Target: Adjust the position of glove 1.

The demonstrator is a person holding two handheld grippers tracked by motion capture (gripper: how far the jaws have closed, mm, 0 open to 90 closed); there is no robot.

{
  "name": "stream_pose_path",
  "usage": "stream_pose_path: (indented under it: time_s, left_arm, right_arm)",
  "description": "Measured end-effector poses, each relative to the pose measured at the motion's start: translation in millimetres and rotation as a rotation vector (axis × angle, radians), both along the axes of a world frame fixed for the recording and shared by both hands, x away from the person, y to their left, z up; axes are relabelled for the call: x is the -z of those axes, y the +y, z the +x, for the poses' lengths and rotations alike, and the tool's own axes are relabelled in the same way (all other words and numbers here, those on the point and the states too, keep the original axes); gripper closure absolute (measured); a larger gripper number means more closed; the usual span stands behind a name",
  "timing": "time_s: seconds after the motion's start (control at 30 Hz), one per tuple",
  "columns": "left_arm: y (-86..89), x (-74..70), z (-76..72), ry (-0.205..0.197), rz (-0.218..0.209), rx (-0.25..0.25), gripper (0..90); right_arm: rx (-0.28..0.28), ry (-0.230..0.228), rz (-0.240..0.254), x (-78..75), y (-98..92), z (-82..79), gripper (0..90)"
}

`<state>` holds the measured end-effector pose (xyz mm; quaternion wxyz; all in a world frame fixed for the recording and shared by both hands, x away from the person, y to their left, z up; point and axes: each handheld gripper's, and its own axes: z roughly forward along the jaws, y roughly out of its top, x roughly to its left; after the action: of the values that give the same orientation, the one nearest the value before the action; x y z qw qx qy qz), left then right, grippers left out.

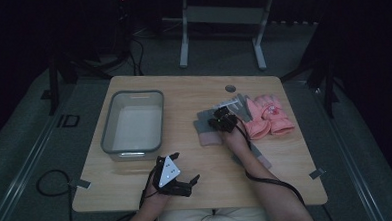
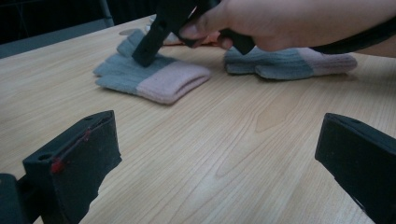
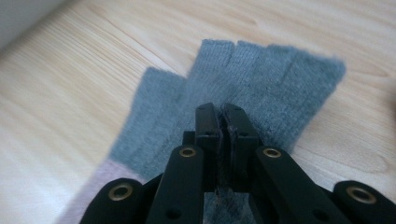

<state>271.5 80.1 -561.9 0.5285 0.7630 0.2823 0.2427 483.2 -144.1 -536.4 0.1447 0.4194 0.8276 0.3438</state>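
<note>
Tabletop (image 1: 193,95): light wood grain, rounded corners, a small round grey cap near its far edge. Lying directly on it: grey plastic bin (image 1: 133,124), left of centre; grey glove with pink cuff (image 1: 210,130), centre; second grey glove (image 2: 289,63) beside it; pink gloves (image 1: 269,116), right.

Grey pink-cuffed glove (image 3: 243,88), flat on table

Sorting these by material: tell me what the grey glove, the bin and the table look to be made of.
Grey glove: knitted yarn, likely wool or acrylic; ribbed, fuzzy surface, matte, with a pale pink cuff.
Bin: probably plastic; translucent grey walls, smooth, rounded corners.
Table: wood or wood-look laminate; light grain lines, slight sheen. Which of the two cannot be told.
</note>
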Motion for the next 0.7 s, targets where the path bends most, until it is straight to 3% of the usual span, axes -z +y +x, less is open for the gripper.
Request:
stream_pose_path:
  time_s: [0.07, 0.13, 0.23, 0.27, 0.33, 0.37, 0.4, 0.43, 0.47, 0.5, 0.57, 0.6, 0.7]
  left_arm:
    - [0.3, 0.1, 0.1, 0.001, -0.003, 0.0, 0.0]
    - [0.7, 0.0, 0.4, 0.002, -0.005, -0.001, 0.0]
    - [0.4, 0.0, 0.3, 0.001, -0.003, -0.005, 0.0]
    - [0.0, -0.1, 0.0, -0.001, 0.003, -0.005, 0.0]
    - [0.0, -0.1, 0.0, 0.0, 0.002, -0.005, 0.0]
    - [0.1, 0.0, 0.0, 0.0, -0.002, -0.007, 0.0]
    - [0.1, 0.0, 0.0, 0.0, -0.002, -0.007, 0.0]
    - [0.4, 0.1, 0.2, 0.001, -0.005, -0.007, 0.0]
    - [0.4, 0.1, 0.2, 0.001, -0.005, -0.007, 0.0]
    - [0.9, 0.1, 0.3, 0.001, -0.007, -0.007, 0.0]
    - [0.9, 0.0, 0.3, -0.001, -0.007, -0.009, 0.0]
    - [1.0, 0.1, 0.3, -0.003, -0.007, -0.008, 0.0]
    - [0.9, 0.1, 0.1, -0.007, -0.007, -0.008, 0.0]
  right_arm:
    - [0.002, -0.003, 0.025, -5.0, -0.4, -3.9, 85.6]
    - [-0.004, -0.037, 0.076, -24.3, -2.2, -21.9, 85.7]
    - [-0.013, -0.04, 0.095, -30.9, -2.9, -29.0, 85.7]
    - [-0.026, -0.066, 0.137, -50.0, -6.0, -52.4, 85.7]
    - [-0.029, -0.071, 0.146, -54.6, -7.4, -58.1, 85.7]
    - [-0.018, -0.095, 0.175, -65.9, -12.8, -73.8, 85.7]
    - [-0.018, -0.095, 0.175, -65.9, -12.8, -73.8, 85.7]
    - [-0.003, -0.108, 0.2, -73.7, -18.0, -89.2, 85.7]
    - [-0.003, -0.108, 0.2, -73.7, -18.0, -89.2, 85.7]
    - [0.004, -0.117, 0.219, -77.5, -22.2, -103.3, 85.8]
    - [0.013, -0.117, 0.232, -77.4, -23.8, -109.9, 85.8]
    - [0.026, -0.112, 0.234, -73.9, -25.4, -122.0, 85.8]
    - [0.042, -0.09, 0.233, -61.0, -26.3, -133.1, 85.8]
